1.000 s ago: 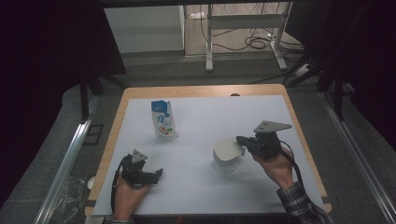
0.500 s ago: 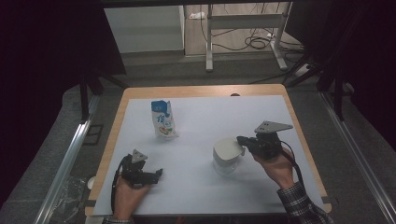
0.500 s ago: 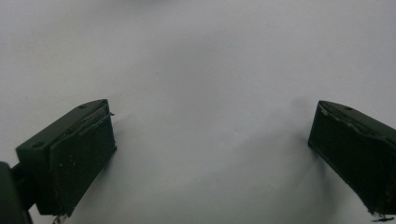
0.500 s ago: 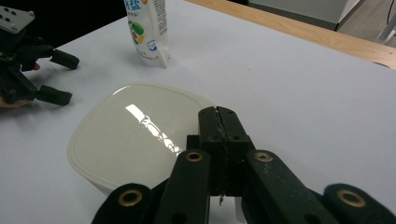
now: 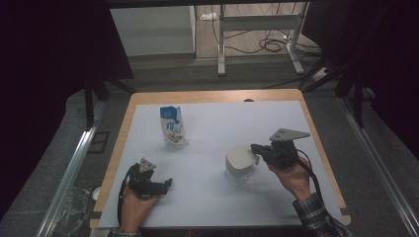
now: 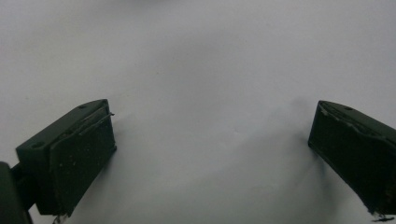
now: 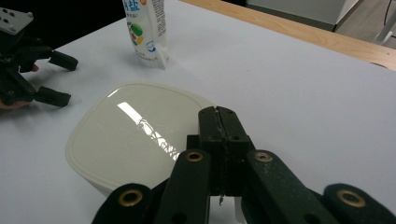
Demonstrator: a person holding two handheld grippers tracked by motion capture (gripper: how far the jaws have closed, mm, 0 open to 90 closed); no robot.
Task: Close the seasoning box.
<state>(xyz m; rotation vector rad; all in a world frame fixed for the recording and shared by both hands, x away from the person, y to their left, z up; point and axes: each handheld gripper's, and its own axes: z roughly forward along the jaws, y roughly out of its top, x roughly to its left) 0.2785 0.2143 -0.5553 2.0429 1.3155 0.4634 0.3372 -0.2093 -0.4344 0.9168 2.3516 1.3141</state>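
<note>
A white square lid (image 5: 240, 157) (image 7: 135, 135) sits on a clear container (image 5: 238, 176) at the table's right middle. My right gripper (image 5: 254, 147) (image 7: 219, 112) is shut, jaws pressed flat together, with its tips over the lid's near rim; I cannot tell if anything thin is pinched. A blue-and-white pouch (image 5: 173, 126) (image 7: 144, 28) stands upright at the back left. My left gripper (image 5: 165, 183) (image 7: 65, 79) rests low over the white table sheet (image 6: 210, 93) at the front left, open, with nothing between its jaws.
The white sheet (image 5: 222, 123) covers a wooden table whose edge (image 5: 212, 95) shows at the back. A metal rail (image 5: 74, 163) runs along the left side, and table legs and cables (image 5: 267, 44) stand on the floor beyond.
</note>
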